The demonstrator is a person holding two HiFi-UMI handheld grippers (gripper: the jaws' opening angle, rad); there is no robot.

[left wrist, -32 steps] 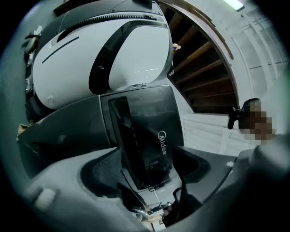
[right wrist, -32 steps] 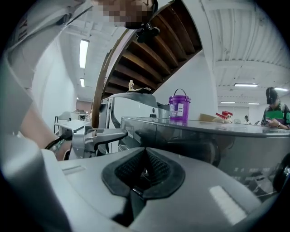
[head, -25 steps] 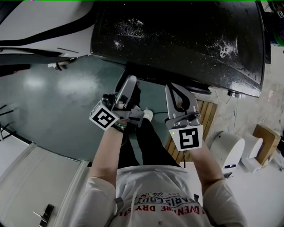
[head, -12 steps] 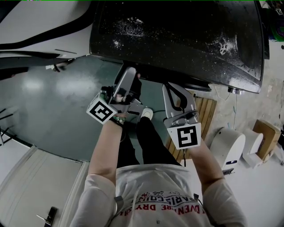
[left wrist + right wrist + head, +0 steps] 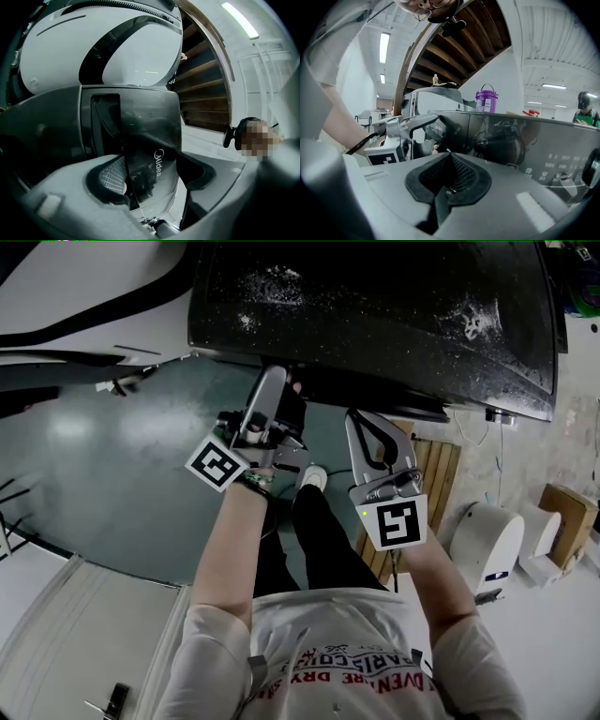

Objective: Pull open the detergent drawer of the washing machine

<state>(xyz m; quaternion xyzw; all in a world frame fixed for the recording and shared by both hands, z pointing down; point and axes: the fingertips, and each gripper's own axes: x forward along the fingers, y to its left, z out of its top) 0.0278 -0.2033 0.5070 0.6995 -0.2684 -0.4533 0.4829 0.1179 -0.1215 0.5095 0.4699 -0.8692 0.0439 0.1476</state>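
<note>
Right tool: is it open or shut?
Shut. In the right gripper view the right tool has both black pads touching, nothing between them.

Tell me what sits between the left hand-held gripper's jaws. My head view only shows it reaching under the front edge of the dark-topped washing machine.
Observer: In the left gripper view, the glossy dark drawer front printed Midea stands between the jaws of the left hand-held gripper. They are apart and have just been closing.
Reviewer: And the right one? From above I see only its marker cube and the backs of its jaws.
Observer: The right gripper view shows the right hand-held gripper shut with nothing in it. Its ribbed black pads meet, and it points at the machine's front panel without touching it.
</note>
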